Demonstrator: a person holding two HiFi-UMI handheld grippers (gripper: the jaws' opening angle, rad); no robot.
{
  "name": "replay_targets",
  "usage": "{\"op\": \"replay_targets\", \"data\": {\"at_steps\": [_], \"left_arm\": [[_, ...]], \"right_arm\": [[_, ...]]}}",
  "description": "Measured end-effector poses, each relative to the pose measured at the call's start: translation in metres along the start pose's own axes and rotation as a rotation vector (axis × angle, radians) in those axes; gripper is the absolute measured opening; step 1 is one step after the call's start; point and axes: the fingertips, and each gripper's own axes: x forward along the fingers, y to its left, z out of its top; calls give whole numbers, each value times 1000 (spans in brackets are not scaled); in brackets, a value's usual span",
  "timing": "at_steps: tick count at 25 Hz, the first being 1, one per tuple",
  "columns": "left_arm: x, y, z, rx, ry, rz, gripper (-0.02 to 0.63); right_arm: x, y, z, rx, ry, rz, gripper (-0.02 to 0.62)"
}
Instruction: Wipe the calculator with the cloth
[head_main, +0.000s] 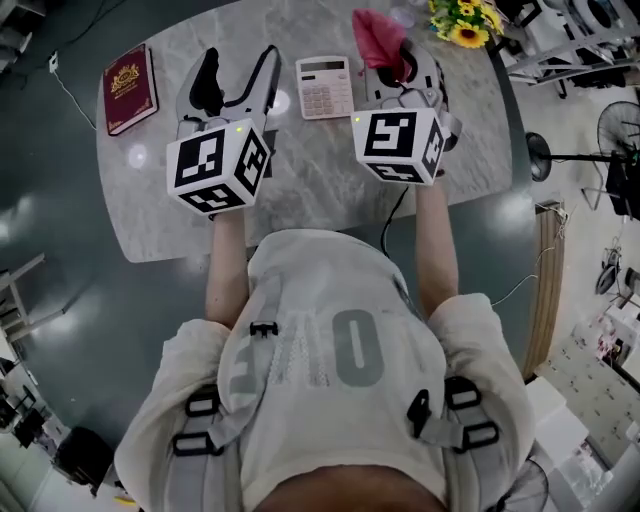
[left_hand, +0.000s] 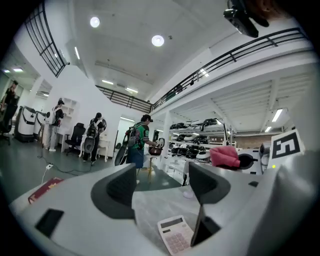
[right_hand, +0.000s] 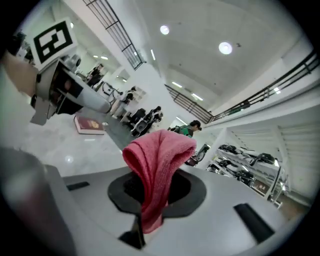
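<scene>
Right tongs are clamped tight on the pink cloth, which pokes up out of them and flops over in a fold; left tongs are spread wide with nothing in them. Calculator is just lying flat on the marble worktop, between the two tongs and toward the far edge; there's a red book off at the far left and some yellow flowers at the far right corner.
</scene>
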Motion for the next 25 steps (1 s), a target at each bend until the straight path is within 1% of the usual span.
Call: {"op": "replay_targets", "data": {"at_steps": [1,3,5,7,9,11,13,16,18,25], "left_arm": [[-4,-2,7,17,-22,-2,339],[-12,-6,18,50,-59,-1,313],[-20,-11,25,85,-88,8,257],[-27,-16,28,125,-109,20,186],[-33,-20,27,160,-122,39,114],[-39,-25,24,175,-124,53,51],[-44,-32,19,171,-123,46,31],[-46,-40,13,191,-115,31,25],[-44,-42,12,206,-116,30,25],[-43,-40,13,198,-114,41,21]], "right_arm": [[-9,-5,4,34,-15,-33,55],[-27,-11,9,93,-44,-89,55],[-44,-14,9,175,-68,-131,55],[-60,-15,2,280,-82,-159,55],[-73,-13,-9,383,-86,-172,55],[-82,-7,-20,450,-78,-167,55],[-88,2,-30,476,-67,-146,55],[-94,12,-38,474,-57,-114,55],[-96,14,-40,473,-54,-111,55],[-100,11,-43,483,-58,-110,55]]}}
